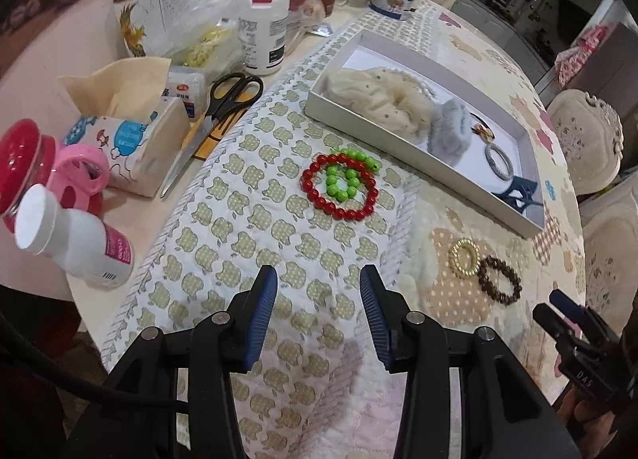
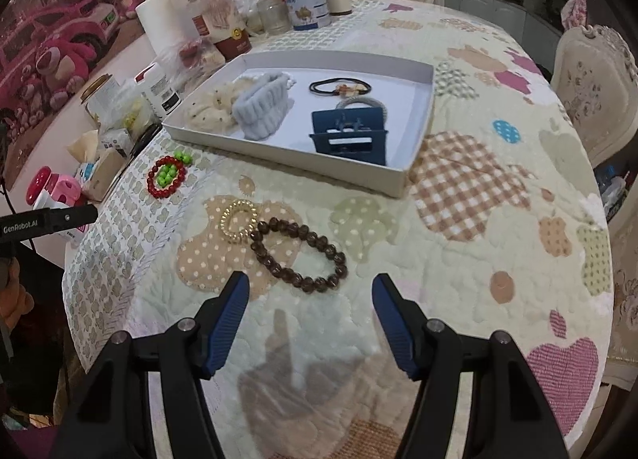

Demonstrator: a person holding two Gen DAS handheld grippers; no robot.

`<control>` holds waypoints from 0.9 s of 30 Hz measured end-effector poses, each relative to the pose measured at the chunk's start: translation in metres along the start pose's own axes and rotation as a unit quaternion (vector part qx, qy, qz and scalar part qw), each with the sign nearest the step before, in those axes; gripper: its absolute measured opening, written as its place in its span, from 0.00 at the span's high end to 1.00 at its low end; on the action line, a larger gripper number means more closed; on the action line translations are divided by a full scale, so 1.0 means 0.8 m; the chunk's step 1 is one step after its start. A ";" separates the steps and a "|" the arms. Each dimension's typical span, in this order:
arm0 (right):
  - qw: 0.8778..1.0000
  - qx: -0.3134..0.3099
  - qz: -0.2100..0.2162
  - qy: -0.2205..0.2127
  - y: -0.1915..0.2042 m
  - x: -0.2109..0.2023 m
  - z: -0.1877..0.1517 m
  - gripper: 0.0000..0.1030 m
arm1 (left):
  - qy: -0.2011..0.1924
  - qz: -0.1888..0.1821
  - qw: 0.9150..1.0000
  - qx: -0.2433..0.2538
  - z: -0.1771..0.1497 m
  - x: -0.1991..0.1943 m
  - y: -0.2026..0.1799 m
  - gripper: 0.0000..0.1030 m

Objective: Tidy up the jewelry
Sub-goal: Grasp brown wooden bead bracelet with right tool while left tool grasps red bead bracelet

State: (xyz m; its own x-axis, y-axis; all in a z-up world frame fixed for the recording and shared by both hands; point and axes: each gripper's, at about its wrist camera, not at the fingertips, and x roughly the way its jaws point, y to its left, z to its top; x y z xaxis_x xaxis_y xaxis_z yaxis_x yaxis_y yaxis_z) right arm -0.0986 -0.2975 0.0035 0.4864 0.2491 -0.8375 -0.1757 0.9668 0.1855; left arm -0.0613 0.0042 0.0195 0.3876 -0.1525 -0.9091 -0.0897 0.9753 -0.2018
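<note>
A red bead bracelet [image 1: 369, 202] lies on the quilted cloth with a green bead bracelet [image 1: 342, 182] inside it; both also show in the right wrist view [image 2: 156, 190]. A gold spiral ring [image 1: 463, 258] touches a brown bead bracelet [image 1: 500, 279]; they lie just ahead of my right gripper [image 2: 310, 289], the gold ring [image 2: 238, 222] left of the brown bracelet [image 2: 299, 255]. A white tray [image 2: 422, 108] holds a cream scrunchie [image 2: 207, 110], a grey scrunchie [image 2: 261, 108], hair ties [image 2: 339, 87] and a blue claw clip [image 2: 351, 134]. My left gripper [image 1: 318, 279] is open and empty, short of the red bracelet. My right gripper is open and empty.
Bottles [image 1: 263, 28], a tin [image 1: 149, 16], scissors [image 1: 231, 94], a tissue pack [image 1: 131, 140] and a white bottle [image 1: 79, 240] crowd the table's left side. Jars [image 2: 215, 8] stand behind the tray. Chairs [image 2: 590, 80] stand at the right edge.
</note>
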 end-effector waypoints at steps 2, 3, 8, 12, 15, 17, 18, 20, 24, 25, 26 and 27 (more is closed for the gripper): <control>1.000 0.001 -0.001 0.002 0.001 0.005 0.004 0.34 | 0.003 -0.006 1.000 -0.007 0.011 0.010 0.004 0.59; 1.000 0.002 -0.001 0.002 0.000 0.007 0.006 0.34 | 0.003 -0.005 1.000 -0.008 0.016 0.014 0.005 0.59; 1.000 0.007 -0.008 0.007 -0.003 0.021 0.014 0.34 | 0.003 0.006 1.000 -0.004 0.049 0.044 0.011 0.59; 1.000 0.015 -0.010 0.013 -0.009 0.034 0.014 0.36 | 0.015 0.007 1.000 0.012 0.064 0.069 0.011 0.59; 1.000 0.015 -0.016 0.020 -0.013 0.045 0.012 0.38 | 0.028 0.012 0.999 0.029 0.069 0.089 0.008 0.59; 0.999 0.016 -0.021 0.025 -0.015 0.053 0.012 0.42 | 0.035 0.012 0.999 0.035 0.072 0.097 0.008 0.59; 0.999 0.017 -0.022 0.027 -0.016 0.056 0.012 0.43 | 0.036 0.012 0.999 0.037 0.073 0.100 0.009 0.59; 0.999 0.017 -0.023 0.029 -0.017 0.063 0.014 0.48 | 0.035 0.009 0.999 0.040 0.077 0.104 0.010 0.59; 0.999 0.012 -0.039 0.018 -0.018 0.068 0.017 0.56 | 0.032 0.006 0.999 0.044 0.087 0.108 0.008 0.59; 0.999 0.014 -0.043 0.014 -0.018 0.069 0.017 0.61 | 0.032 0.007 0.998 0.046 0.088 0.109 0.007 0.59; 0.999 0.015 -0.046 0.009 -0.020 0.069 0.018 0.65 | 0.032 0.007 0.998 0.049 0.088 0.109 0.007 0.59; 0.999 0.017 -0.047 0.004 -0.021 0.069 0.017 0.68 | 0.030 0.007 0.998 0.052 0.087 0.109 0.006 0.61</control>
State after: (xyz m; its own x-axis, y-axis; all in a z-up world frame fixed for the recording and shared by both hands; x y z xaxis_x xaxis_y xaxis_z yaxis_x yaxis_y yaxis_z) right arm -0.0570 -0.2991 -0.0385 0.4929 0.1559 -0.8560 -0.1005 0.9874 0.1220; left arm 0.0362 0.0064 -0.0356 0.3307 -0.1440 -0.9327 0.0021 0.9884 -0.1519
